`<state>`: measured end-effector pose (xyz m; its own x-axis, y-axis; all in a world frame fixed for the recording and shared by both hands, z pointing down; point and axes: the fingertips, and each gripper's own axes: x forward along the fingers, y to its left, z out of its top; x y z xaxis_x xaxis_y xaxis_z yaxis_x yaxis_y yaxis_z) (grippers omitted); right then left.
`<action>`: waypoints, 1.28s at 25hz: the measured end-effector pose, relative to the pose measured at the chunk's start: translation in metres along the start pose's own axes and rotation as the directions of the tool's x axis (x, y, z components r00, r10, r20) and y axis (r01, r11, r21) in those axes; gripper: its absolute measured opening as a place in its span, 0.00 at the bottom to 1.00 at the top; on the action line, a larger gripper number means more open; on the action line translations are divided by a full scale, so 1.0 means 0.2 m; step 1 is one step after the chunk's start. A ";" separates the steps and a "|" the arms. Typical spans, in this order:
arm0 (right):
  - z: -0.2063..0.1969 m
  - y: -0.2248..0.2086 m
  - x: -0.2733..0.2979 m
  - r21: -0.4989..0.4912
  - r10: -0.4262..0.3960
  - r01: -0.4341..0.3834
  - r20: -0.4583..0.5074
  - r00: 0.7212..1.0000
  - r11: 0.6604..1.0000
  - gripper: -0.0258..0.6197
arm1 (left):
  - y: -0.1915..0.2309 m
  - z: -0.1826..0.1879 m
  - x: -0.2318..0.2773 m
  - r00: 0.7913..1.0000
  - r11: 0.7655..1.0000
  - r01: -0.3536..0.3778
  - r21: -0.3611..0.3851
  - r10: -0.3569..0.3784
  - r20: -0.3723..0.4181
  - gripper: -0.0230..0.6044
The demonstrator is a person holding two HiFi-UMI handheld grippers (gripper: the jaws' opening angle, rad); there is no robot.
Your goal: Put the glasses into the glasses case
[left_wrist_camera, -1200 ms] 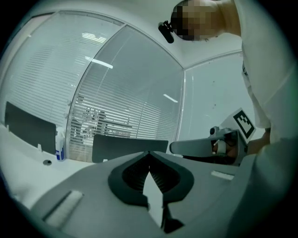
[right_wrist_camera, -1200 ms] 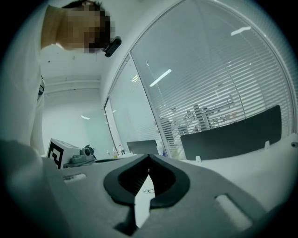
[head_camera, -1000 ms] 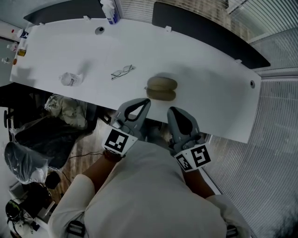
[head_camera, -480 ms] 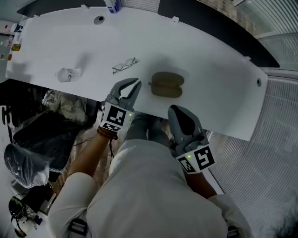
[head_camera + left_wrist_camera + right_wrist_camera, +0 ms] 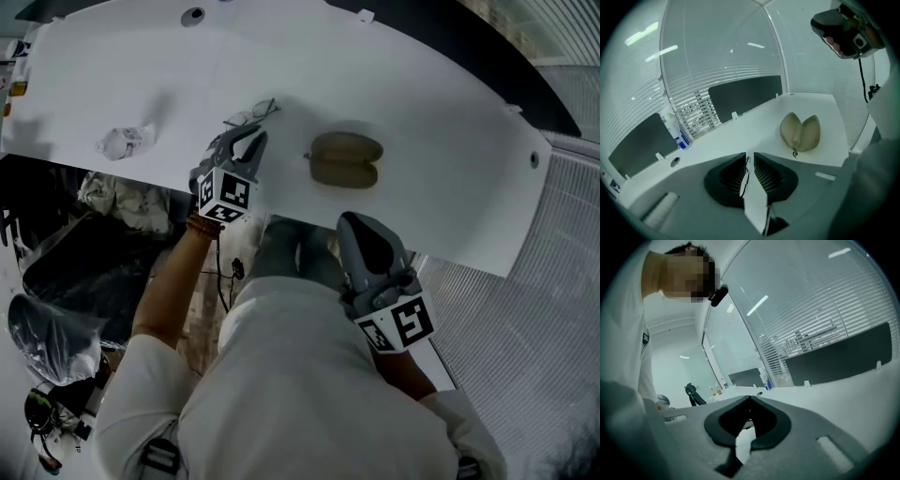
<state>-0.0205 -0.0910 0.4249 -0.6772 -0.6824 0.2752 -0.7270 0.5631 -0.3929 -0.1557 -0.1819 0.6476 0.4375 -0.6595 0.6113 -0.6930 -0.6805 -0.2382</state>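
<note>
Left gripper (image 5: pixel 246 142) has advanced over the table (image 5: pixel 450 141) to the glasses (image 5: pixel 251 113). Its jaws stand narrowly apart with the frame between them. Right gripper (image 5: pixel 356 225) is closed on nothing. I judge the pickup unfinished, and the open glasses case (image 5: pixel 345 159) nearby is still empty.

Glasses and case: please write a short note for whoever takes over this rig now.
Left claw: narrowly open at the glasses on the table, a thin frame part in the gap; not gripped yet, it seems.
Right claw: shut, empty, back near the body.
Glasses case: open on the table, empty, to the glasses' right.
Done: nothing. Left: grip the glasses, lay them in the case.
</note>
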 end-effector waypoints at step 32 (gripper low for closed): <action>-0.38 -0.07 0.37 -0.015 0.018 -0.020 -0.103 0.995 1.000 0.04 | 0.12 -0.30 0.28 0.988 0.983 -0.016 0.185 0.044 -0.150 0.08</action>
<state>-0.0687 -0.1139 0.5165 -0.6982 -0.6207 0.3566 -0.7152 0.5832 -0.3852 -0.1823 -0.2164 0.7205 0.3158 -0.6337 0.7062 -0.5816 -0.7174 -0.3837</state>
